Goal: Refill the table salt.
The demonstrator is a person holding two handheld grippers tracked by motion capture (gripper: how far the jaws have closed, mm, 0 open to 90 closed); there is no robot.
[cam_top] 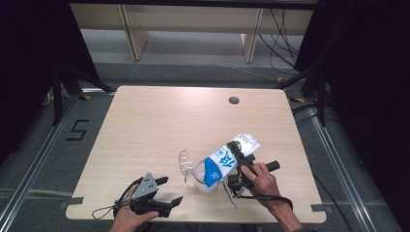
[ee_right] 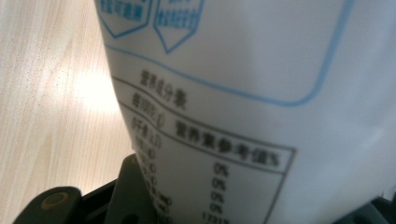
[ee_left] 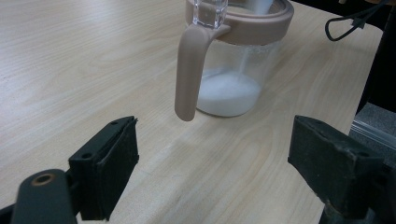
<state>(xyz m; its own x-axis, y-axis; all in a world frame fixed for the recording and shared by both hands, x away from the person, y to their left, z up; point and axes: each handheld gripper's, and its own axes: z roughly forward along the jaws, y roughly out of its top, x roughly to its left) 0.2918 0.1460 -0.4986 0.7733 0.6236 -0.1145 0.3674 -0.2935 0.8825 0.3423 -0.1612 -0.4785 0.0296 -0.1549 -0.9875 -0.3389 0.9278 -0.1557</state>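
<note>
Nearest me, my left gripper [cam_top: 169, 191] rests at the front edge of the pale wooden table [cam_top: 145, 125], jaws spread wide with nothing between them. Just beyond, in its own view, I see the clear plastic jug with a beige rim and handle [ee_left: 233, 70] standing upright, white powder pooled in its bottom. Further right, my right gripper [cam_top: 240, 157] is clamped partway closed around the blue-and-white printed bag [cam_top: 227, 159], tipped mouth-down over the jug, powder streaming in
</note>
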